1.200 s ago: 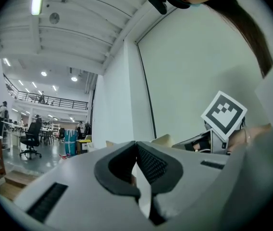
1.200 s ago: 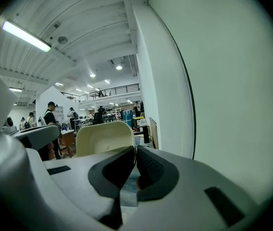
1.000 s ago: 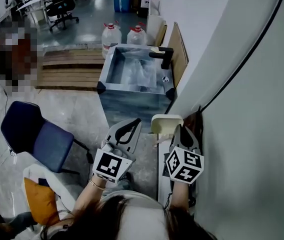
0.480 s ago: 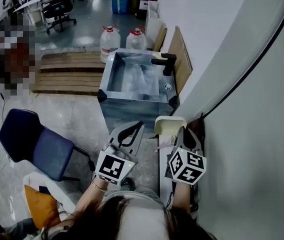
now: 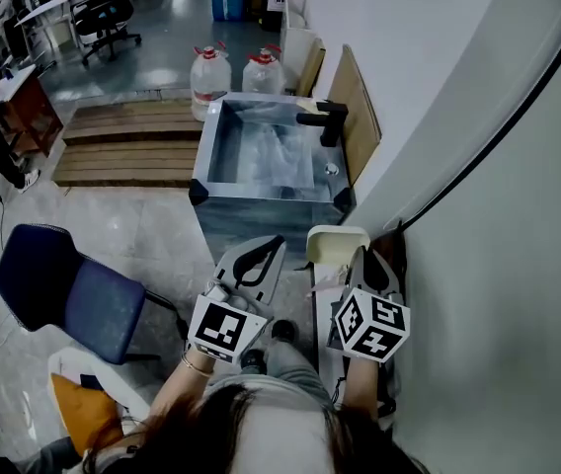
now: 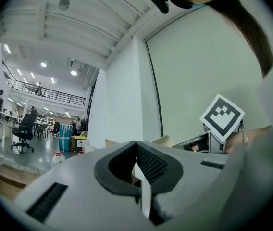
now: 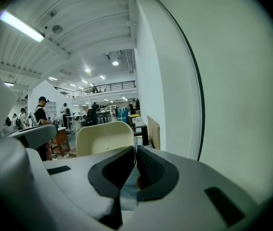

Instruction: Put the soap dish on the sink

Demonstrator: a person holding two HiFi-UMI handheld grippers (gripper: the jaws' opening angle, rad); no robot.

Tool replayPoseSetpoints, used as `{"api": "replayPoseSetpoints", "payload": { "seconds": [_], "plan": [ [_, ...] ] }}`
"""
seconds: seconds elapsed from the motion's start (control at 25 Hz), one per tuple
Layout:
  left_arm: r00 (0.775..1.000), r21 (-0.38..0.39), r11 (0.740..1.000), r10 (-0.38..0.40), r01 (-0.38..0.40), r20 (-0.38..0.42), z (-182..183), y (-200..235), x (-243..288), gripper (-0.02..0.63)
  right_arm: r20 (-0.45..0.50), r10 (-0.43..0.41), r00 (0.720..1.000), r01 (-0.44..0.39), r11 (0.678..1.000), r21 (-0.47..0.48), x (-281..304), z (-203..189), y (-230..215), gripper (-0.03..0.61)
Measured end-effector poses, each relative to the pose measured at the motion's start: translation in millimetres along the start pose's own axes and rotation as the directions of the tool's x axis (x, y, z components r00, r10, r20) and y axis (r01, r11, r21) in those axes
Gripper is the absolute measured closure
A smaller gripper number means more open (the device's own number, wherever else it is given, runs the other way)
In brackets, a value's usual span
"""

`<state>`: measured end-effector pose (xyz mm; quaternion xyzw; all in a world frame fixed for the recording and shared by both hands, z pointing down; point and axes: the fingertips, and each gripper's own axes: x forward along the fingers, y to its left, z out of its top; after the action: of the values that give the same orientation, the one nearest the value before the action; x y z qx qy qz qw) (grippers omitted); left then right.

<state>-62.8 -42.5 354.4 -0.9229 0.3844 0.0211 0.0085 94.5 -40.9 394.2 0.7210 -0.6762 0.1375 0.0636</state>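
The soap dish [image 5: 335, 243] is a cream, rounded tray held up in the air, with my right gripper [image 5: 359, 256] shut on its near edge. In the right gripper view the soap dish [image 7: 103, 137] stands just past the closed tips of the right gripper [image 7: 135, 151]. Beside it, my left gripper [image 5: 269, 245] is shut and holds nothing; the left gripper [image 6: 136, 147] shows its pads pressed together. The steel sink [image 5: 266, 197] with a black faucet [image 5: 322, 119] stands ahead on the floor, just beyond both grippers.
A white curved wall [image 5: 478, 215] runs along the right. A wooden board [image 5: 358, 107] leans behind the sink. Two water bottles [image 5: 209, 72] stand past it, a wooden pallet [image 5: 122, 146] lies to its left, and a blue chair [image 5: 58, 284] is at the near left.
Both grippers and the held dish keep their places in the view. The floor and chair have slid back and left as the person steps toward the sink.
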Motion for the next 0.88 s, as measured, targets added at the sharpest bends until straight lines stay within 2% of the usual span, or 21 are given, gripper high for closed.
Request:
{"api": "replayPoseSetpoints", "payload": {
  "seconds": [0.36, 0.52, 0.88],
  "plan": [
    [0.999, 0.053, 0.998, -0.034, 0.032, 0.032, 3.1, 14.6, 31.3, 0.604, -0.002, -0.003, 1.0, 0.003, 1.0, 0.002, 33.3, 6.3, -3.3, 0.543],
    [1.0, -0.004, 1.0, -0.029, 0.029, -0.004, -4.8, 20.8, 48.2, 0.604, -0.009, -0.007, 1.0, 0.007, 1.0, 0.008, 50.5, 7.5, -8.4, 0.543],
    [0.998, 0.013, 0.998, -0.059, 0.059, -0.018, -7.6, 30.5, 90.5, 0.604, -0.035, -0.021, 0.999, 0.021, 1.0, 0.019, 88.6, 10.0, -27.0, 0.543]
  ]
}}
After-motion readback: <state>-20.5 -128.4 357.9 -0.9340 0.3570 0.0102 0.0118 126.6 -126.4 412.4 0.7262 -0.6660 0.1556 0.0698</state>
